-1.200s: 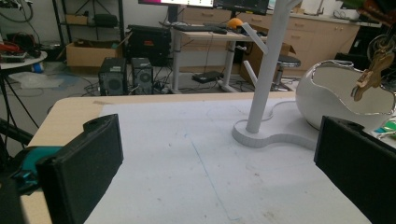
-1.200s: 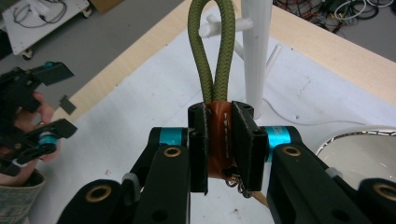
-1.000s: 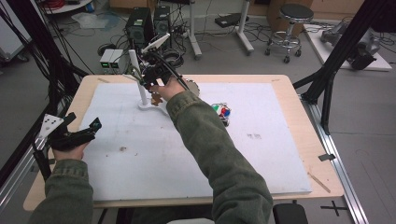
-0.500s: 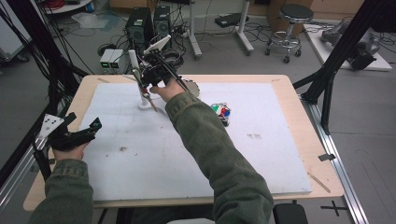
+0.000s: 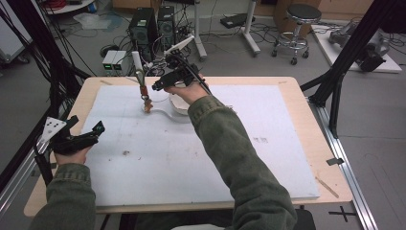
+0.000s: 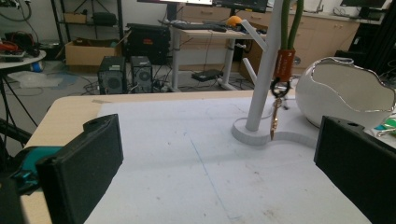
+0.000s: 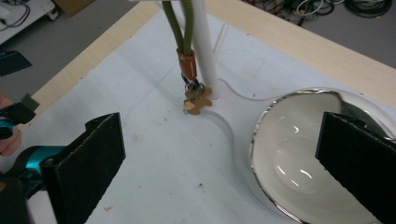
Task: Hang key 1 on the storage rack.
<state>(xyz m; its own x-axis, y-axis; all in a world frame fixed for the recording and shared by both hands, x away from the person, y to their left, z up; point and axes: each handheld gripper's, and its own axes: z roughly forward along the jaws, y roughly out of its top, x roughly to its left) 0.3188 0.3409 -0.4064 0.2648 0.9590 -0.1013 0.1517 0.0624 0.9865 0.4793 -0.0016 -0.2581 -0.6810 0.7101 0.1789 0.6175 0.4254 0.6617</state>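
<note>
Since the earlier frame my right gripper (image 5: pixel 160 86) has drawn back a little from the white stand (image 5: pixel 140 72), and its jaws have just been opening; they now stand wide apart with nothing between them. On the stand hangs the keychain (image 7: pixel 190 79): green loop, orange sleeve, small tan charm dangling just beside the post, over the stand's base on the bench (image 5: pixel 297 96). I see marks on the orange sleeve but cannot read them. A white bowl (image 7: pixel 308 154) sits next to the stand. My left gripper (image 5: pixel 79 136) hovers well apart, jaws open and empty.
</note>
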